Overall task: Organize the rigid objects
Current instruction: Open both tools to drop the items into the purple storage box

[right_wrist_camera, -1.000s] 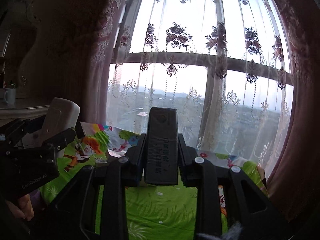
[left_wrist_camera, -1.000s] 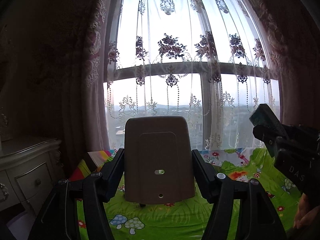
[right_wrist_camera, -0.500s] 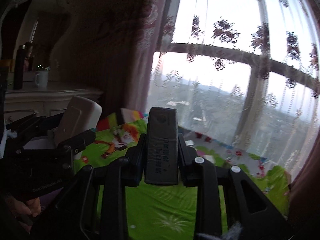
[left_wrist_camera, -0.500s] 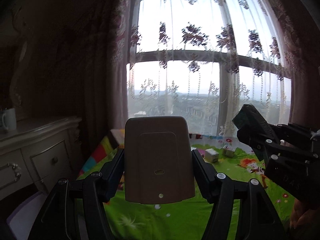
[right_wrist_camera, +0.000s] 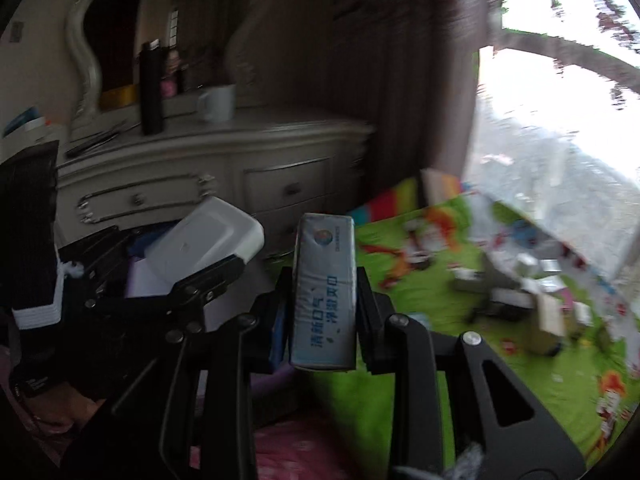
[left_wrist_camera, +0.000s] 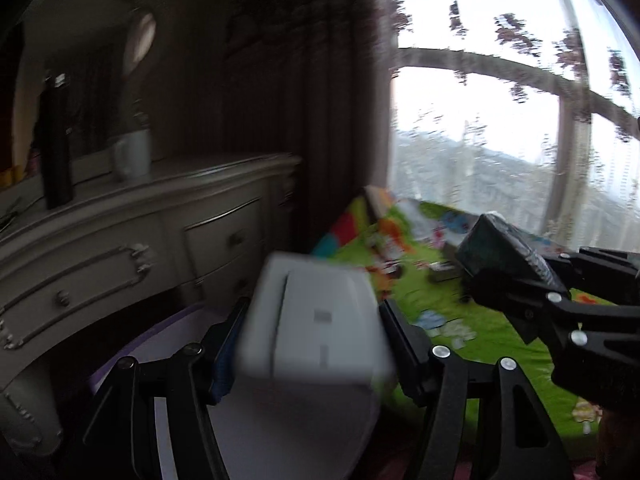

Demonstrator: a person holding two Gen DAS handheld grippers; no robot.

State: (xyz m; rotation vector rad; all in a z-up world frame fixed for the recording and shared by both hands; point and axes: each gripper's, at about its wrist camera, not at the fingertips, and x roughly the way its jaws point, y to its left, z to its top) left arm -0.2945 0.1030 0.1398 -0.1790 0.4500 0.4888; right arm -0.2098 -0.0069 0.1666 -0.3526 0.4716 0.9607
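My left gripper (left_wrist_camera: pixel 314 322) is shut on a flat white case (left_wrist_camera: pixel 316 344) with rounded corners, which stands on end between the pads. The same case (right_wrist_camera: pixel 204 240) and the left gripper (right_wrist_camera: pixel 200 276) also appear at the left of the right wrist view. My right gripper (right_wrist_camera: pixel 324 284) is shut on a narrow white box with blue lettering (right_wrist_camera: pixel 324 300). From the left wrist view that box (left_wrist_camera: pixel 500 248) looks dark and sits to the right of the case. Both views are blurred.
A cream dresser with drawers (left_wrist_camera: pixel 140 248) stands at the left, with a white mug (left_wrist_camera: pixel 134 156) and a dark bottle (left_wrist_camera: pixel 56 140) on top. A white, purple-edged surface (left_wrist_camera: pixel 172 336) lies under the left gripper. Several small boxes (right_wrist_camera: pixel 520 292) lie on the green play mat (right_wrist_camera: pixel 420 300) by the window.
Both views have swung left from the window towards the dresser and tipped down. The case and the narrow box stay held as before.
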